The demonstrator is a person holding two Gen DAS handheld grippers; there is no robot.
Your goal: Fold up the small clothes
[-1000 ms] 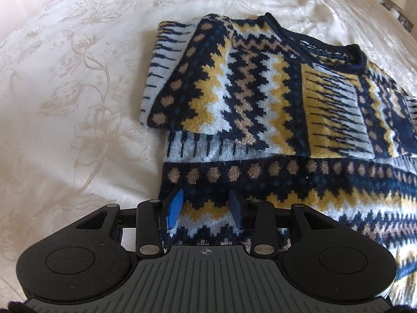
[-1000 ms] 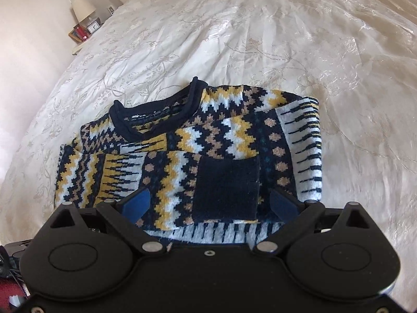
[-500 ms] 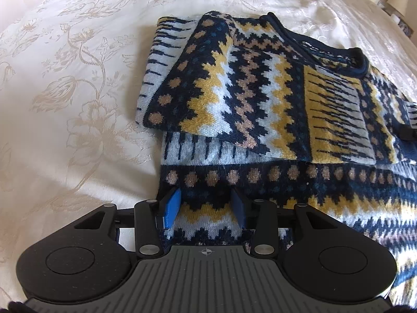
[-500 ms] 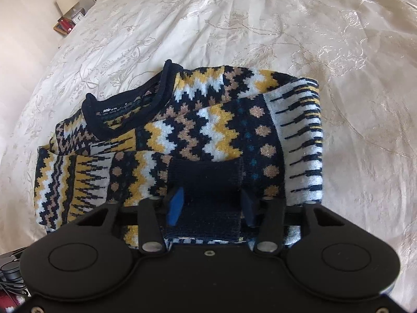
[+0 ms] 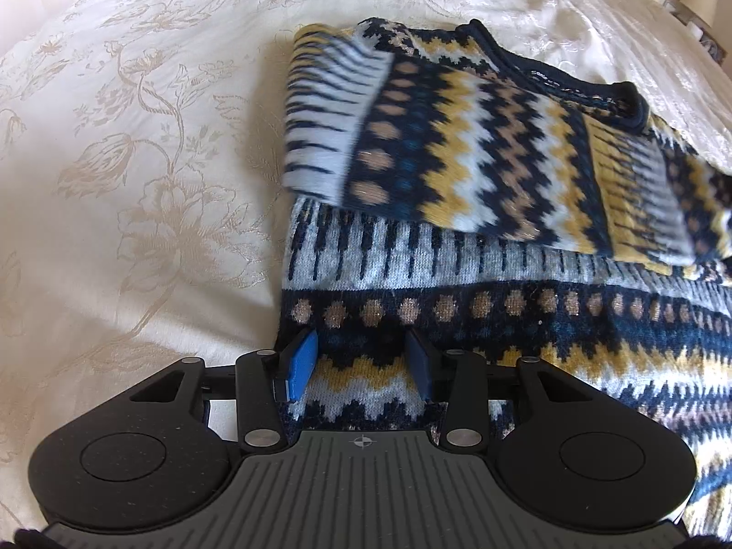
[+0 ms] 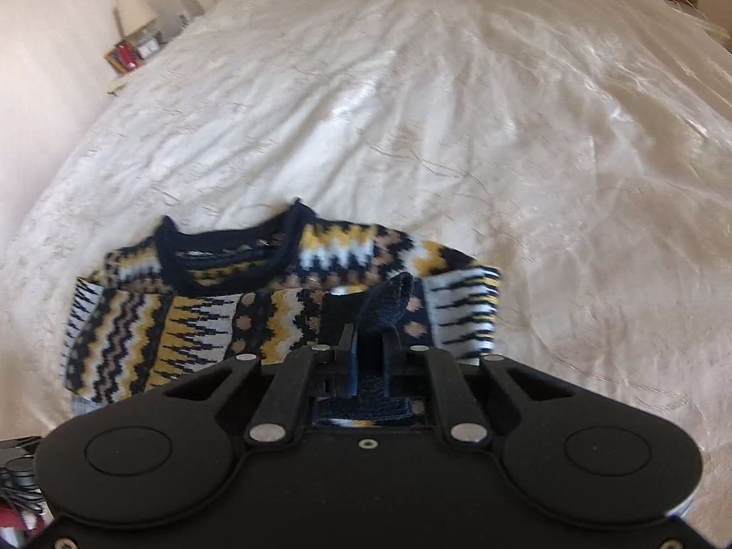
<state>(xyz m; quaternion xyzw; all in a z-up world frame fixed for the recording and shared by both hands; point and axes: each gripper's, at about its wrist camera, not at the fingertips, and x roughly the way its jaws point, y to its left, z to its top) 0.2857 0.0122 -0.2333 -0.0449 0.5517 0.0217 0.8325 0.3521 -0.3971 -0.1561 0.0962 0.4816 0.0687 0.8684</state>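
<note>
Right tongs (image 6: 369,361) pinch the navy cuff (image 6: 386,304) of the patterned sweater (image 5: 480,169) on the bed (image 5: 137,137). Left tongs (image 5: 361,366), partly closed, straddle its hem; grip unclear. Hazard: the thick knit may slip out, undoing the fold. The far sleeve is blurred.

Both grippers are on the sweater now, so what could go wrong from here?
The right gripper pinches only the navy cuff; lifting may drag the folded sleeve open instead of the body. The left gripper straddles the sweater hem with fabric bunched between the pads; uneven lifting could skew the fold on the slick bedspread.
</note>
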